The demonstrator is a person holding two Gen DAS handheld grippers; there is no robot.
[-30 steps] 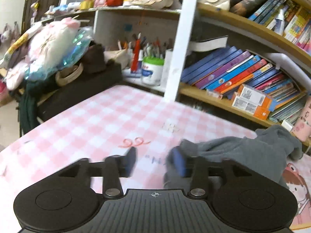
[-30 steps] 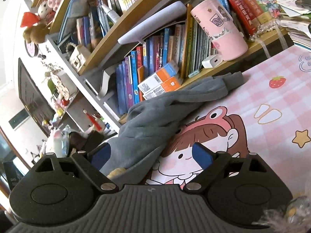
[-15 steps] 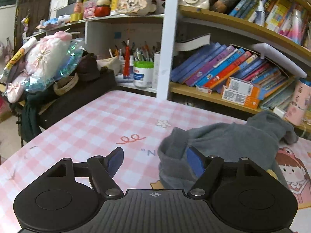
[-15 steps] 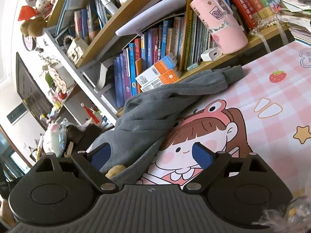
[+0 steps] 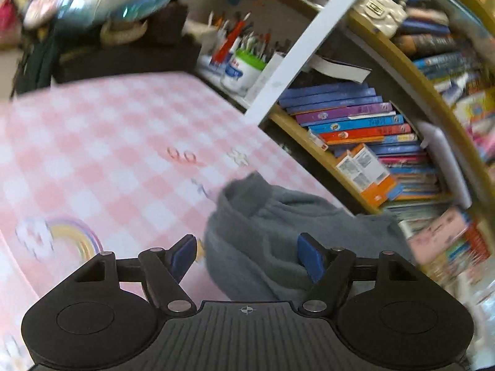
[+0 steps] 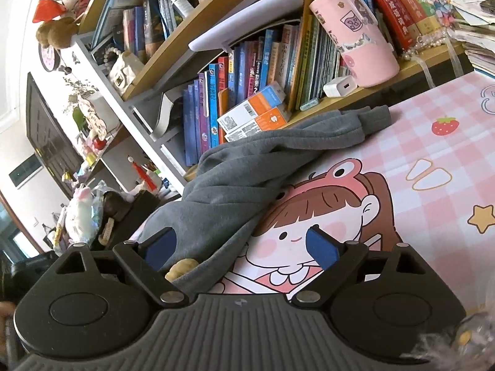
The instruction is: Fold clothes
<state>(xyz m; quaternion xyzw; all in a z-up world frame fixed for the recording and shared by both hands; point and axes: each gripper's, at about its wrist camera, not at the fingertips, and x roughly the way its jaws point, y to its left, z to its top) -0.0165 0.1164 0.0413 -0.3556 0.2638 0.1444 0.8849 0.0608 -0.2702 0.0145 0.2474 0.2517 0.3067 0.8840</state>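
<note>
I am holding both grippers over a crumpled grey garment lying unfolded on the pink table near the bookshelf. Left gripper, just widened, and right gripper are gaping, empty. Folding is not begun.

Home study corner, crammed bookshelf, pink cartoon tablecloth

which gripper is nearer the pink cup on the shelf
Right. The right gripper faces the pink cup across the grey garment; the left gripper sits at the garment's far end.
</note>
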